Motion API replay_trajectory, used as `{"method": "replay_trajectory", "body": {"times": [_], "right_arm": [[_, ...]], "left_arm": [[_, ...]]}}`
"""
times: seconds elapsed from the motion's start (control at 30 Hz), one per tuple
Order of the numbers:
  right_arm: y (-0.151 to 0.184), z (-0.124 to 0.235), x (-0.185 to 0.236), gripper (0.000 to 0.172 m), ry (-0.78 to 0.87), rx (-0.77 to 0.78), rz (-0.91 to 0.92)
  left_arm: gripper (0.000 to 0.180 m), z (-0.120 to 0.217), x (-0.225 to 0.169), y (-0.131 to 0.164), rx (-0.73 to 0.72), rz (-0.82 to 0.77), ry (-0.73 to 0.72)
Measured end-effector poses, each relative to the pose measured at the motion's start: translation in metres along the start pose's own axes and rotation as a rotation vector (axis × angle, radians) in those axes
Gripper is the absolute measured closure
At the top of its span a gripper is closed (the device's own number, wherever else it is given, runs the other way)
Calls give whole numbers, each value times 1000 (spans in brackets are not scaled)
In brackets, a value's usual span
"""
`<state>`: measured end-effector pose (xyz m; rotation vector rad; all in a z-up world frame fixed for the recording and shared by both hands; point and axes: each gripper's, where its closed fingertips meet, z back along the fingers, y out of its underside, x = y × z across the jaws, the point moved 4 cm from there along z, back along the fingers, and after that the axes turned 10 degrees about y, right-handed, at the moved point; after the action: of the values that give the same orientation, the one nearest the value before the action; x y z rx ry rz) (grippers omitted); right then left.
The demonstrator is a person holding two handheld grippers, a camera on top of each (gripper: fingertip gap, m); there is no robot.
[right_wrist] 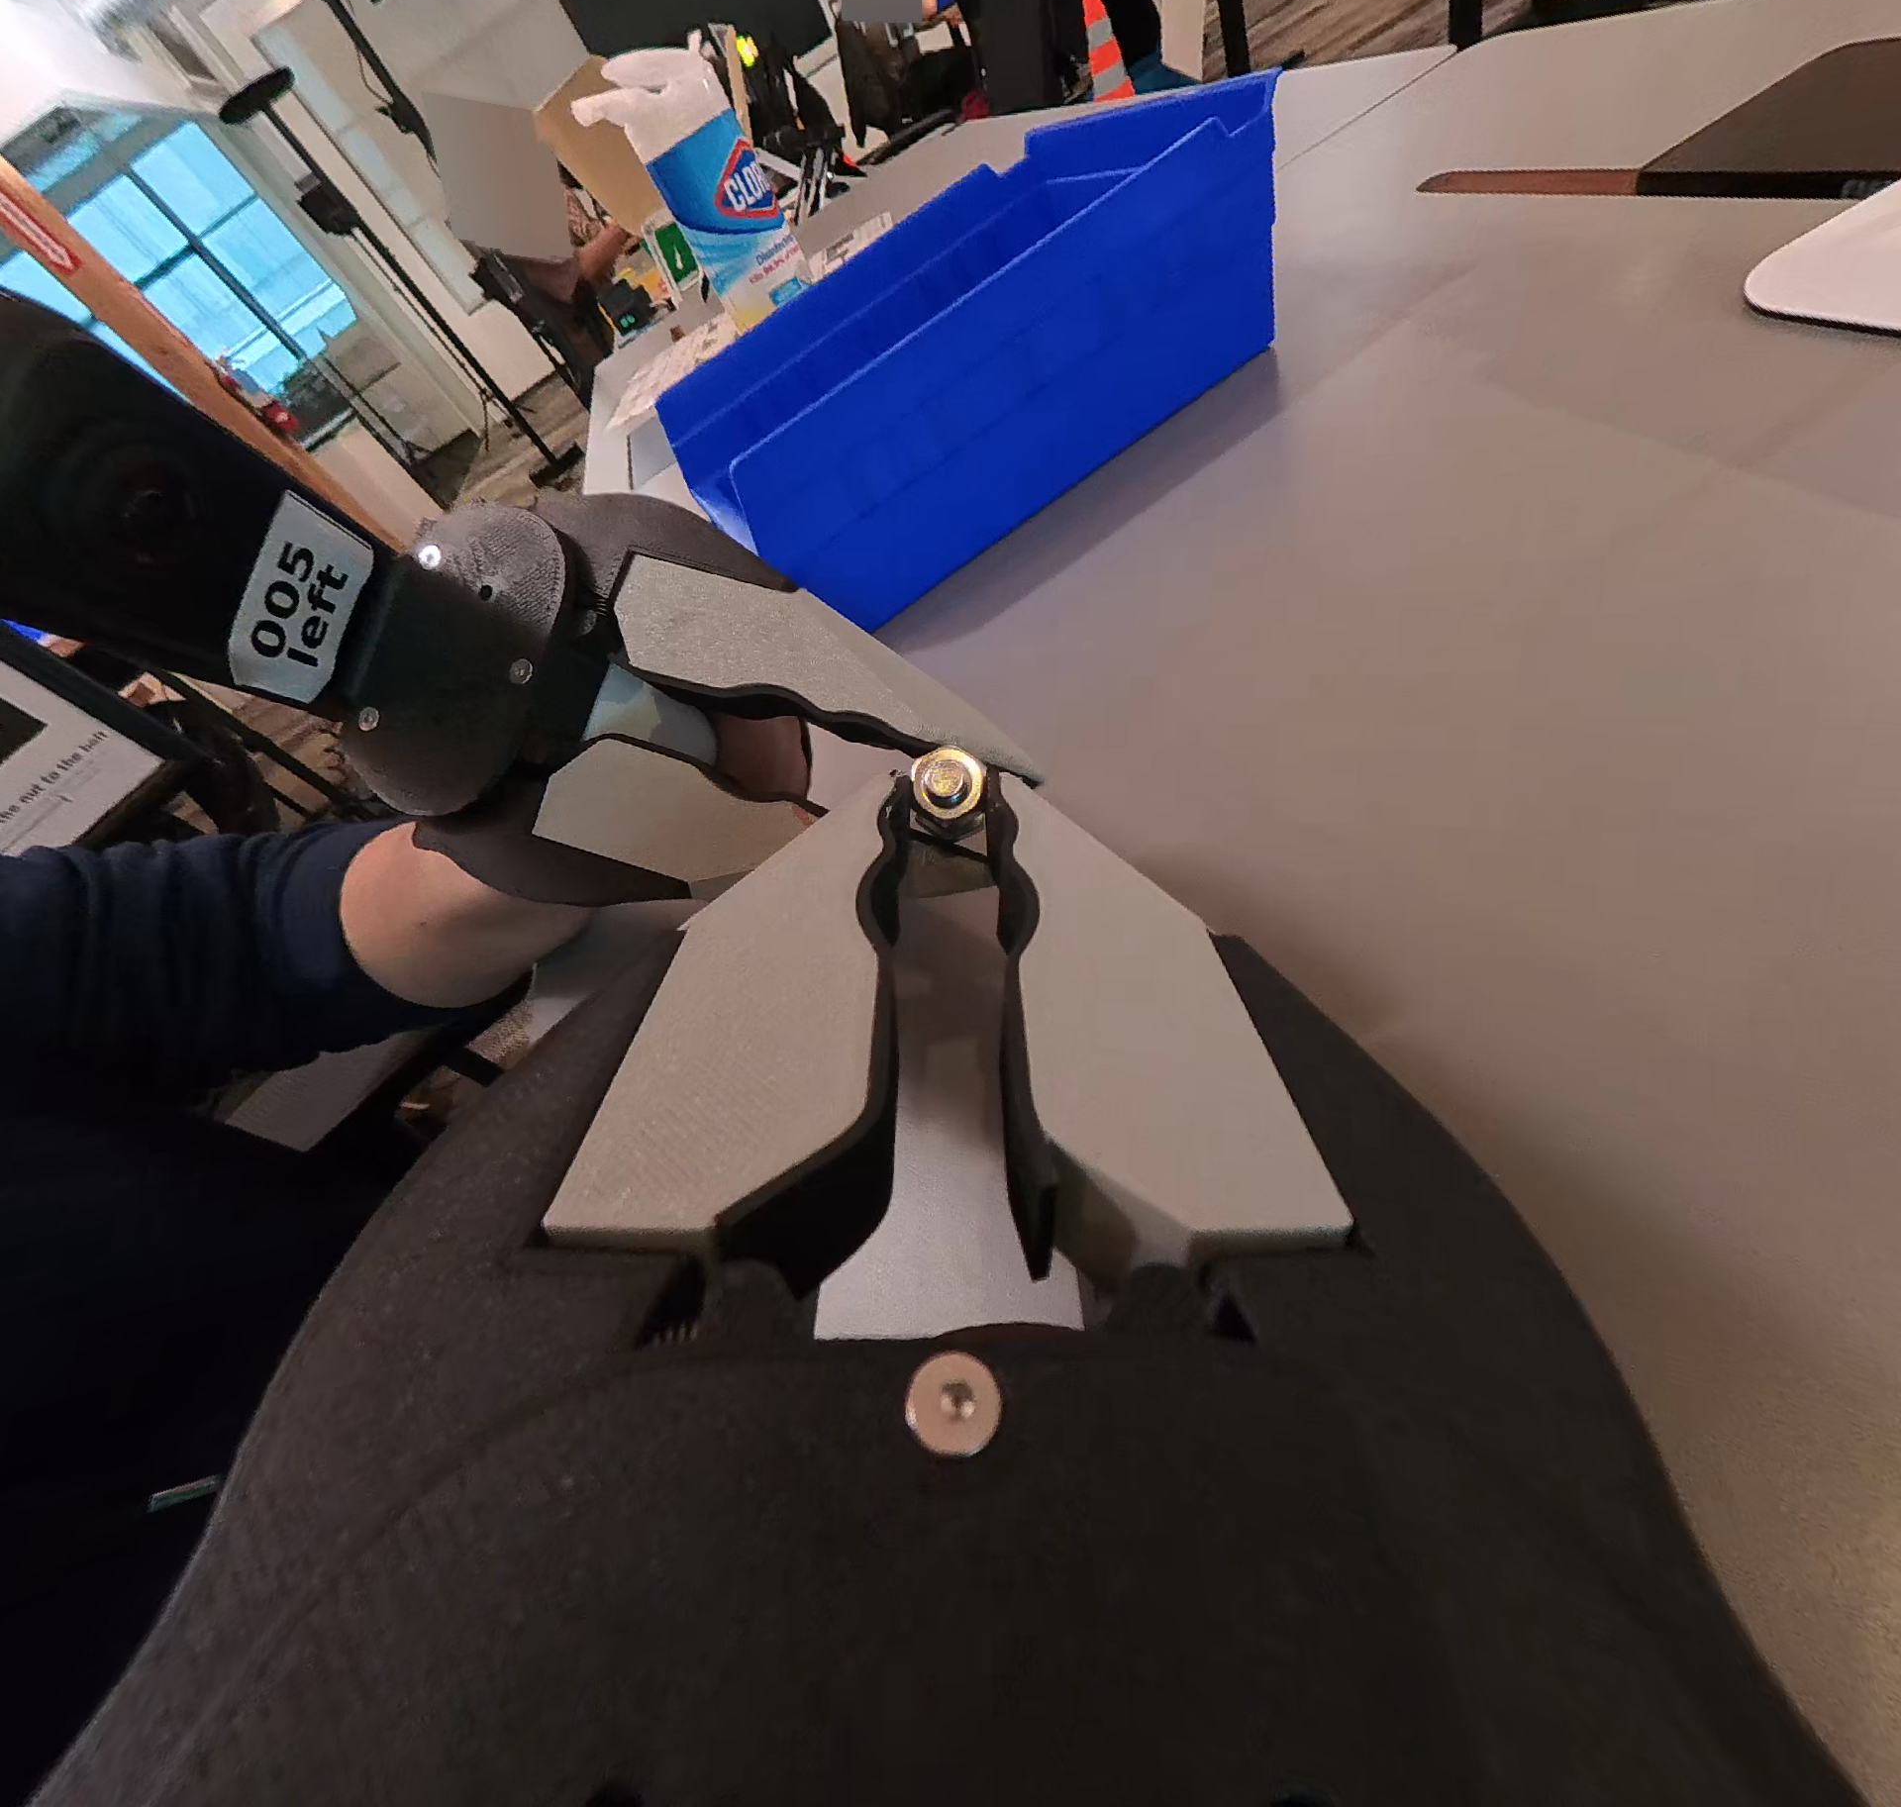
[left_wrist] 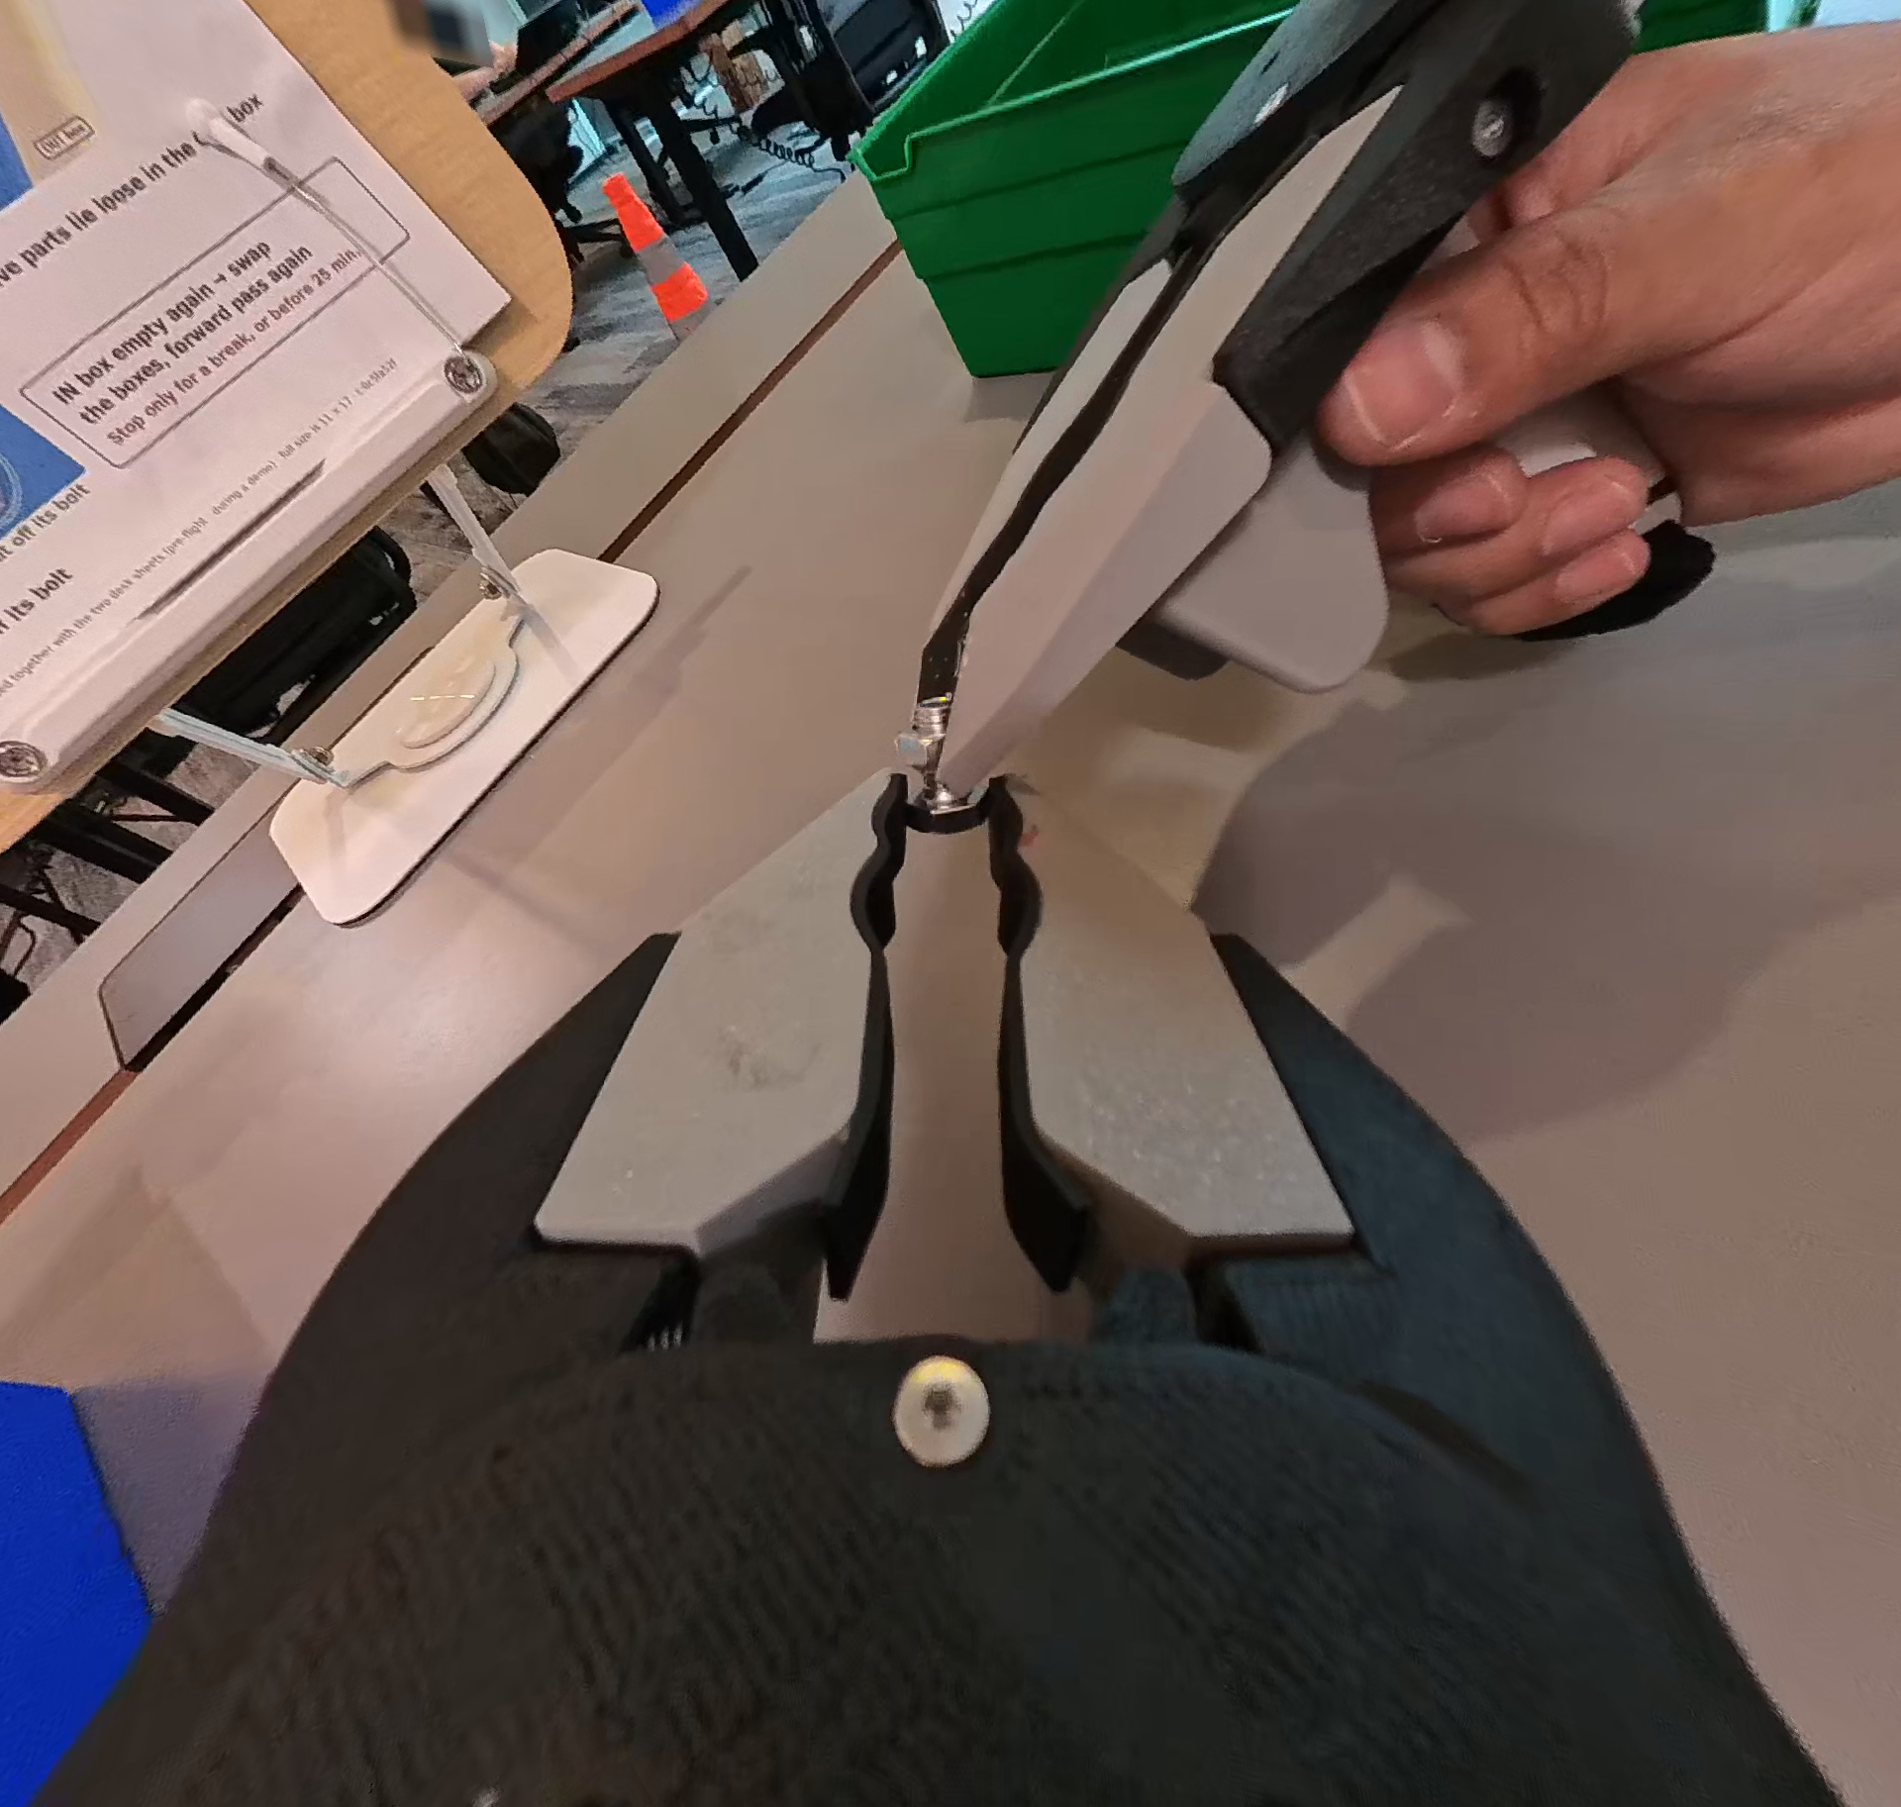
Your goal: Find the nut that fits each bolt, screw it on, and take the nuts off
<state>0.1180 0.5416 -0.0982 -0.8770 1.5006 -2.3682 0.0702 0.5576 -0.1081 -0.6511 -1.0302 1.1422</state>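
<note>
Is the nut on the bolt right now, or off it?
On. In the left wrist view the nut sits partway along the threaded shank of the bolt, thread showing past it. How far it is threaded cannot be told.

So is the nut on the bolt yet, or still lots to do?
The nut already sits partway along the bolt. The left claw pinches the bolt's head end and the right claw grips the nut. Left: finishing this pair; other parts are out of view.
</note>
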Motion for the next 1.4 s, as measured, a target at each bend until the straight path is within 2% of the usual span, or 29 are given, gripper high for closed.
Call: {"method": "replay_trajectory", "body": {"times": [0.13,0.23,0.37,0.43,0.5,0.57,0.63,0.83,0.97,1.03,1.2,1.4], "right_arm": [[-10,9,1,159,-11,-68,-13],[-15,14,7,161,-43,-114,11],[-19,14,17,145,-67,-154,46],[-19,14,20,142,-69,-160,73],[-21,15,14,140,-1,-179,100],[-24,16,13,129,13,-199,111],[-25,18,18,120,-41,-216,98],[-25,14,20,121,-64,-204,97],[-27,22,12,116,12,-194,174],[-26,23,13,121,18,-195,205],[-26,23,35,157,-95,-240,247],[-28,23,34,161,-170,-236,138]], "left_arm": [[167,8,7,-6,-61,16,-31],[167,12,13,-8,-118,88,-7],[167,14,17,-13,-190,172,56],[167,16,15,-17,-247,211,111],[167,19,8,-22,-309,234,185],[167,23,4,-25,-348,249,228],[167,23,3,-24,-339,246,225],[167,27,-8,-33,-409,266,328],[167,34,-1,-32,-447,310,335],[167,36,0,-31,-449,301,326],[167,38,0,-33,-473,300,331],[167,34,-2,-34,-467,289,325]]}}
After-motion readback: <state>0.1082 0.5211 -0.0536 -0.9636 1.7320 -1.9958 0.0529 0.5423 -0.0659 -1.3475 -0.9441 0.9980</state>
